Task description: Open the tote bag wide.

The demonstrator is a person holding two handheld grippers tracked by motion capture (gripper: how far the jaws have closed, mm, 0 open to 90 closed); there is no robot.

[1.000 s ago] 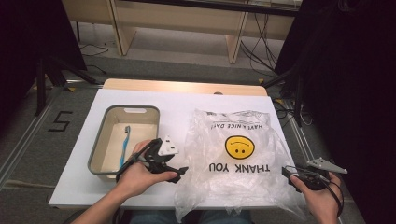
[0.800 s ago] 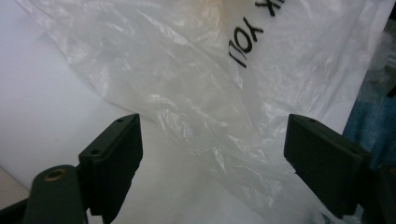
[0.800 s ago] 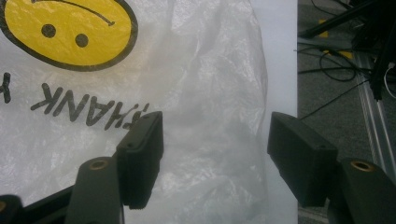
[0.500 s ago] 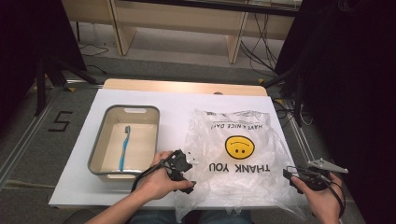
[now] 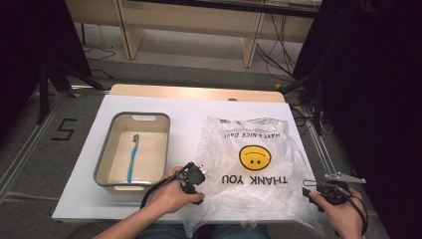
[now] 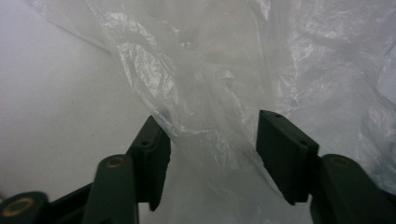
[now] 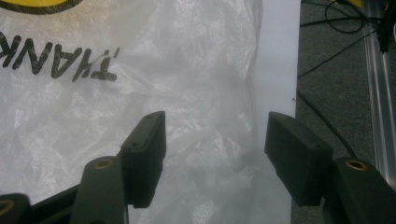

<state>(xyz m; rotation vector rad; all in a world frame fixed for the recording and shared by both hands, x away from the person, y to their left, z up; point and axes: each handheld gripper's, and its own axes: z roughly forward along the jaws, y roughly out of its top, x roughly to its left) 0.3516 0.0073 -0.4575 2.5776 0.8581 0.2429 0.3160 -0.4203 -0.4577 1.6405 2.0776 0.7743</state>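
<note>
While the left gripper [image 5: 195, 175] is sitting at the near-left edge of the plastic bag [image 5: 251, 169], its jaws have just been closing and are standing about half apart, a bunched fold of film between them; the pads are not pressing on it yet, so nothing is held. Past the bag's right edge, the right gripper [image 5: 326, 188] is hovering with its jaws also part open; in the right gripper view the bag's right margin [image 7: 201, 140] is lying under and between the pads, with the white table cover [image 7: 279, 70] just beyond, and nothing is gripped.

The bag is lying flat and crumpled, smiley and THANK YOU print facing up, its near edge hanging over the table's front.

Risk, as I judge it: the film is thin and slippery, so the left jaws may catch both layers and the mouth won't open, or the fold may slide out as they close. A pull from one side only would drag the whole bag.

Left of the bag, the grey bin [image 5: 105, 158] is holding one blue toothbrush [image 5: 132, 157], lying lengthwise. Bag contents: looks empty, cannot tell for sure.
</note>
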